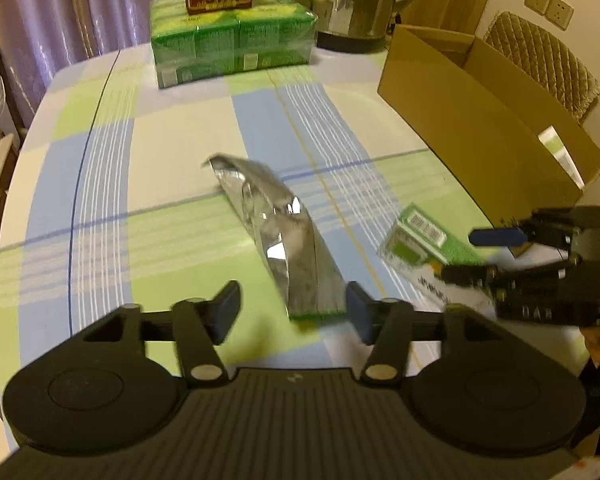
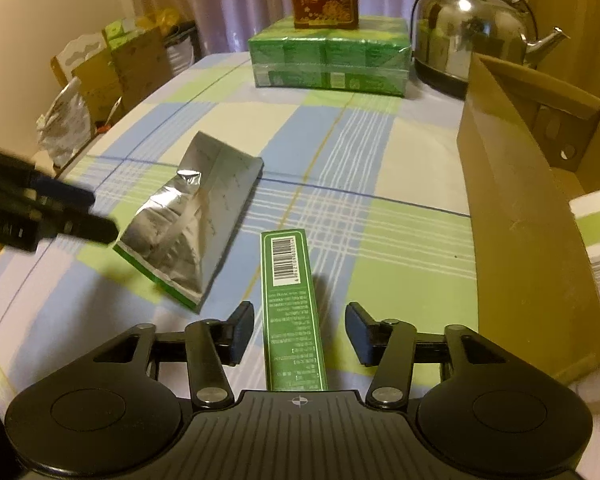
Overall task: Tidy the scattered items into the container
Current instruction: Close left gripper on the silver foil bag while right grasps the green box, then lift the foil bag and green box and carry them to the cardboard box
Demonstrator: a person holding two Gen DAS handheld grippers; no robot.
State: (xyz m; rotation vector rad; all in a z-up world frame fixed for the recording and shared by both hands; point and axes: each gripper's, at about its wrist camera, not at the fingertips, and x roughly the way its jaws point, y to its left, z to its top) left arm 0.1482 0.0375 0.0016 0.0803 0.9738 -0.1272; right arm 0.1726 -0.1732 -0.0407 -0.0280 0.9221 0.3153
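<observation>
A crumpled silver foil pouch (image 2: pixel 192 216) is laid flat mid-table; a slim green box (image 2: pixel 290 304) lies nearer, left of the open cardboard carton (image 2: pixel 512 208).

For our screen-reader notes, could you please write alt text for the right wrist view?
The open right claw straddles a slim green box lying on a checked tablecloth. A silver foil pouch lies to its left, an open cardboard box to its right.

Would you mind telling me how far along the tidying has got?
One white-and-green box already sits in the cardboard box. The open right gripper straddles the green carton, not yet gripped. The open left gripper nears the silver foil pouch, which lies on the table.
</observation>
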